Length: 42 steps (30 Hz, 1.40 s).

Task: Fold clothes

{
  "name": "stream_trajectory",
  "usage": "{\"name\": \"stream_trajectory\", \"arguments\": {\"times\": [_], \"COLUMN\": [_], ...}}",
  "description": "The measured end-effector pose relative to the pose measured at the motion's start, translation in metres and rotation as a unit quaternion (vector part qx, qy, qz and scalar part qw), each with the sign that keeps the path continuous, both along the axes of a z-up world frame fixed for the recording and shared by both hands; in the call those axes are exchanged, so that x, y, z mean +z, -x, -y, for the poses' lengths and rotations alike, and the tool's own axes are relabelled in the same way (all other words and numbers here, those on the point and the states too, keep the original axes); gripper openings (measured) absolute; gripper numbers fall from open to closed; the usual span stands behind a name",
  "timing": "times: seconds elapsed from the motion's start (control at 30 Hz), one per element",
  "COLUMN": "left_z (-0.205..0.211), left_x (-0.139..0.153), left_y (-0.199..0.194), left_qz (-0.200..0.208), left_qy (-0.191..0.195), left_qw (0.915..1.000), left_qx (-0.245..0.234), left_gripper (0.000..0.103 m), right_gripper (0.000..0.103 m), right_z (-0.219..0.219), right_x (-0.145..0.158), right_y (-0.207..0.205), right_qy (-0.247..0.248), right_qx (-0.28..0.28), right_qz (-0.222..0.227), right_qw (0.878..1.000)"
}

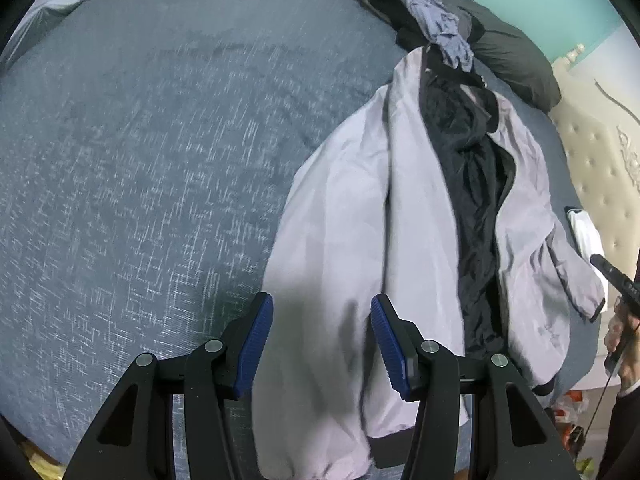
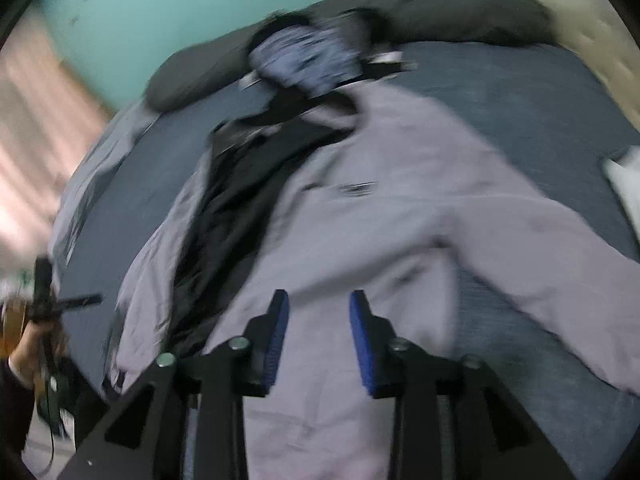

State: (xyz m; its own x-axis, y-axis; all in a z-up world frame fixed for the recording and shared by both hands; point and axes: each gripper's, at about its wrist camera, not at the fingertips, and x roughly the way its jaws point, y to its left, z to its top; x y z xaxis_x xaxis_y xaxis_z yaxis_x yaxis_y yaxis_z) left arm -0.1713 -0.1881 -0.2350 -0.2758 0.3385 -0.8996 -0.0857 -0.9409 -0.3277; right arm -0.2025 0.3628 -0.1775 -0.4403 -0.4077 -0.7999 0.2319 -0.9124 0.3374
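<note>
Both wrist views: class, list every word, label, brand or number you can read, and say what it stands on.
None can be read.
Dark mark on the chest of the lilac jacket: too blurred to read.
Small light marks on the other gripper's black body at the edge of the left wrist view: too small to read.

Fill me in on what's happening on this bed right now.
A person is folding clothes with a handheld gripper in each hand. A light lilac jacket lies open on the blue-grey bedspread, its dark lining showing down the middle. Both the left gripper and the right gripper hang over the jacket with jaws apart and nothing clamped. More unfolded clothes sit heaped near the dark pillows. No fold is made yet.
</note>
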Motion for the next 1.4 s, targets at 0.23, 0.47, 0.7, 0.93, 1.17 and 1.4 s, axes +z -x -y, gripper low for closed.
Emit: {"name": "stream_trajectory", "arguments": {"times": [0.23, 0.47, 0.7, 0.93, 1.17, 1.4], "left_z": [0.015, 0.036, 0.047, 0.052, 0.048, 0.042], "left_x": [-0.005, -0.001, -0.001, -0.001, -0.001, -0.004], "left_y": [-0.005, -0.011, -0.013, -0.015, -0.016, -0.019], "left_qz": [-0.002, -0.01, -0.011, -0.012, -0.011, -0.007], "left_qy": [-0.002, -0.004, -0.009, -0.013, -0.013, -0.013], "left_qw": [1.0, 0.9999, 0.9999, 0.9998, 0.9998, 0.9999], "left_qx": [-0.003, 0.001, 0.008, 0.013, 0.006, -0.001], "left_gripper": [0.055, 0.055, 0.055, 0.055, 0.055, 0.055], "right_gripper": [0.033, 0.033, 0.033, 0.033, 0.028, 0.001], "right_z": [0.1, 0.174, 0.215, 0.231, 0.227, 0.22], "right_x": [-0.028, -0.063, -0.095, -0.115, -0.12, -0.106], "right_y": [0.005, -0.003, -0.02, -0.035, -0.036, -0.037], "right_qy": [0.007, 0.038, 0.049, 0.046, 0.062, 0.047], "right_qx": [0.09, 0.167, 0.2, 0.22, 0.214, 0.205], "right_qz": [0.034, 0.087, 0.147, 0.17, 0.168, 0.132], "right_qw": [0.995, 0.981, 0.967, 0.959, 0.96, 0.969]}}
